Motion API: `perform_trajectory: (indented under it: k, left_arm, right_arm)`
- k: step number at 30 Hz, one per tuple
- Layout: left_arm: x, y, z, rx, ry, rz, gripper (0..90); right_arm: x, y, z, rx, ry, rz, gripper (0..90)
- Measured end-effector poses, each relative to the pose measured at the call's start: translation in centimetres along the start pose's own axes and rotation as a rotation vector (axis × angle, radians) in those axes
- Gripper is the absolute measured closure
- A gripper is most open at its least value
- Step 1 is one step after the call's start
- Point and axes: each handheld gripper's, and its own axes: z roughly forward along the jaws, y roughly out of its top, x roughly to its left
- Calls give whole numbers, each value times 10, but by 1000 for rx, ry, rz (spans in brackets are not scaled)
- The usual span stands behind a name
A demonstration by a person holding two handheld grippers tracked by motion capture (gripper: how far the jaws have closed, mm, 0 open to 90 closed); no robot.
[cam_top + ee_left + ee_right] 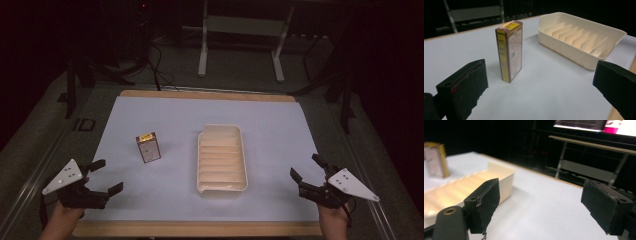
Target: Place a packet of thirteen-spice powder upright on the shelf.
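A small upright carton, brown and pink with a yellow top, stands on the white sheet left of centre; it also shows in the left gripper view and right gripper view. To its right lies a cream ribbed tray, seen too as the tray and the tray. My left gripper rests open near the front left corner, jaws pointing toward the carton. My right gripper is open at the front right, beside the tray. Nothing sits between either pair of jaws.
The sheet covers a wooden tabletop whose edge shows at front and back. Beyond the table stand a white metal frame and cables on a dark floor. A lit screen glows in the right gripper view.
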Motion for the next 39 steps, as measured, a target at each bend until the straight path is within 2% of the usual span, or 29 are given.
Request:
perform_trajectory:
  k: [1, 3, 4, 7, 8, 9, 10, 11, 12, 13, 14, 15, 17, 24, 26, 28, 34, 36, 37, 39]
  left_arm:
    - [0, 0, 0, 0, 0, 0, 0]
    - [1, 2, 0, 58, -3, 25, 0]
    - [2, 4, 1, 127, -6, 42, 0]
    - [3, 8, 2, 168, -25, 32, 0]
    - [3, 13, 3, 224, -36, 34, 0]
    - [3, 13, 3, 224, -36, 34, 0]
    - [3, 16, 4, 262, -46, 42, 0]
    - [2, 21, 7, 334, -48, 45, 0]
    - [2, 21, 7, 334, -48, 45, 0]
    - [2, 23, 9, 372, -46, 45, 0]
    - [2, 23, 9, 372, -46, 45, 0]
    - [1, 29, 12, 459, -51, 57, 0]
    - [0, 32, 14, 498, -43, 77, 0]
    - [-2, 41, 18, 617, -67, 81, 0]
    - [-1, 42, 20, 654, -56, 63, 0]
    - [1, 44, 22, 707, -54, 23, 0]
    - [-1, 46, 29, 835, -51, 7, 0]
    - [-3, 48, 31, 879, -12, 16, 0]
    - [-2, 50, 32, 905, 1, 0, 0]
    - [0, 53, 35, 957, -4, -52, 0]
  right_arm:
    - [1, -1, 0, 10, 19, -5, 185]
    - [2, -1, 0, 7, 33, -9, 185]
    - [5, 0, 1, 4, 44, -16, 185]
    - [6, 2, 1, -7, 49, -20, 185]
    - [6, 2, 1, -15, 53, -20, 185]
    - [6, 2, 2, -13, 52, -22, 185]
    - [6, 2, 2, -13, 52, -22, 185]
    - [6, 1, 2, -6, 54, -16, 184]
    - [6, 1, 2, -6, 54, -16, 184]
    - [6, 0, 3, -2, 54, -15, 184]
    - [6, 0, 3, -2, 54, -15, 184]
    - [6, 0, 3, 1, 56, -12, 184]
    - [6, -1, 5, 20, 67, -26, 184]
    - [8, -1, 7, 32, 97, -36, 184]
    - [9, -1, 8, 36, 101, -37, 184]
    - [9, -1, 8, 41, 106, -42, 184]
    - [10, -2, 9, 51, 115, -48, 184]
    - [11, -2, 10, 59, 119, -48, 184]
    - [11, -2, 11, 63, 125, -50, 184]
    - [12, -3, 11, 69, 130, -48, 184]
